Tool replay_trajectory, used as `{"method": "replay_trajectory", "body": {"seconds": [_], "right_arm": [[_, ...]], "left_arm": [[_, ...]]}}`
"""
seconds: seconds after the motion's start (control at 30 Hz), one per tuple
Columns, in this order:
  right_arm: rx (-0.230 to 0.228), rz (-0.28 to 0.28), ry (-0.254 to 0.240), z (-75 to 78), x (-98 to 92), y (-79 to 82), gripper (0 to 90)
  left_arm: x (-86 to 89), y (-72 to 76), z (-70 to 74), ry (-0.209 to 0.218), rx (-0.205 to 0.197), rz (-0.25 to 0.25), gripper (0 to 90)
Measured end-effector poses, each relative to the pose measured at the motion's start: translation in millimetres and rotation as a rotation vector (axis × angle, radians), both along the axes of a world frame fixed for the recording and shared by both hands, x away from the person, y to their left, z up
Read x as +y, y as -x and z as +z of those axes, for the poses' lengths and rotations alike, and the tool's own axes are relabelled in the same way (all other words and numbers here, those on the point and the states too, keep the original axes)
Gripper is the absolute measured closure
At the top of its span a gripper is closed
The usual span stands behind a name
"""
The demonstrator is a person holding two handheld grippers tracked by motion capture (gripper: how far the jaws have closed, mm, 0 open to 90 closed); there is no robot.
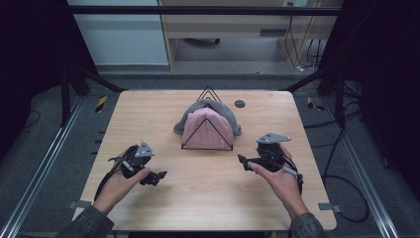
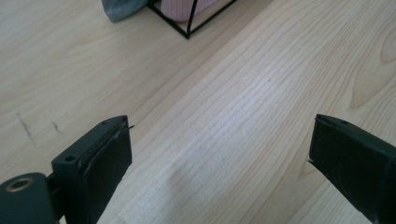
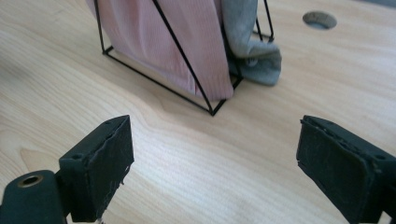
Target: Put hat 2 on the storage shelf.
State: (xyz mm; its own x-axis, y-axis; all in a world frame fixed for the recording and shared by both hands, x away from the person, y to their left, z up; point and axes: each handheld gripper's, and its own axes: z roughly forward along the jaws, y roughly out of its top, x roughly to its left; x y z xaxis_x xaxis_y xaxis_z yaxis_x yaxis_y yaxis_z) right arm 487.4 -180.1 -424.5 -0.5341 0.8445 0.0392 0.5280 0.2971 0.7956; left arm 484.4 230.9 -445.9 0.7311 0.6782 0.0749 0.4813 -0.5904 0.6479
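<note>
Left claw: Your left gripper [image 1: 157,177] is released; in the left gripper view its jaws stand wide apart with bare table [image 2: 261,93] between them, nothing gripped.
Right claw: Your right gripper [image 1: 242,161] is released too; its pads [image 3: 100,165] stand well apart over bare wood, touching nothing.
Work item, location: The pink cloth [image 1: 208,126] hangs over a black wire rack [image 1: 206,146], ahead of both claws and between them, closer to the right one. A grey cloth [image 1: 184,124] hangs on the same rack, behind the pink one as the right claw looks at it.
Nearest edge: From the right claw, the lower hem of the pink cloth [image 3: 187,56] lies straight ahead, near the rack's front corner [image 3: 212,112].
Handling: Expect soft, light, limp fabric. It folds and drags rather than slides, and it can snag on the wire.
Rack: Judge it light. It may tip or shift if you pull the cloth sideways.
Grip point: Pinch the free lower hem, or the draped top fold, clear of the wires.
Caution: Do not clamp wire together with fabric.
Other feature: A round hole [image 3: 320,19] in the table lies beyond the rack, ahead and right of the right claw.
</note>
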Motion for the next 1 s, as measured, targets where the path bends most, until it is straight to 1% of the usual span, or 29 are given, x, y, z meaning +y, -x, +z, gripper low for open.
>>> {"method": "replay_trajectory", "body": {"seconds": [0.1, 0.2, 0.23, 0.37, 0.57, 0.6, 0.7, 0.8, 0.9, 1.0], "right_arm": [[0.026, -0.004, 0.000, -9.2, -0.6, 1.7, 10.8], [0.041, -0.005, 0.006, -15.7, -1.1, 2.5, 10.7], [0.040, -0.005, 0.008, -18.1, -1.4, 2.2, 10.6], [0.064, -0.007, 0.008, -26.3, -0.9, 2.5, 10.0], [0.110, -0.016, 0.007, -41.7, -1.4, 2.4, 9.2], [0.110, -0.017, 0.009, -44.4, -2.0, 2.2, 9.1], [0.128, -0.023, 0.005, -50.5, -3.3, 2.5, 8.9], [0.142, -0.036, 0.007, -57.6, -4.6, 2.4, 8.7], [0.155, -0.038, 0.007, -62.6, -5.6, 2.7, 8.6], [0.160, -0.039, 0.017, -65.2, -5.0, 2.8, 8.4]], "left_arm": [[3.2, 0.2, -8.7, 0.008, 0.016, 0.007, 5.7], [5.5, 0.5, -16.0, 0.006, 0.033, 0.015, 5.7], [6.2, 0.3, -17.8, 0.006, 0.035, 0.016, 5.7], [8.6, -0.2, -23.3, 0.007, 0.052, 0.019, 5.6], [11.1, -0.7, -33.5, -0.003, 0.080, 0.025, 5.6], [11.6, -0.9, -34.5, -0.008, 0.082, 0.025, 5.6], [13.0, -1.6, -38.2, -0.011, 0.098, 0.030, 5.6], [14.5, -2.5, -39.8, -0.013, 0.100, 0.036, 5.6], [15.0, -3.0, -42.4, -0.015, 0.107, 0.037, 5.5], [15.6, -4.1, -45.3, -0.034, 0.120, 0.033, 5.4]]}}
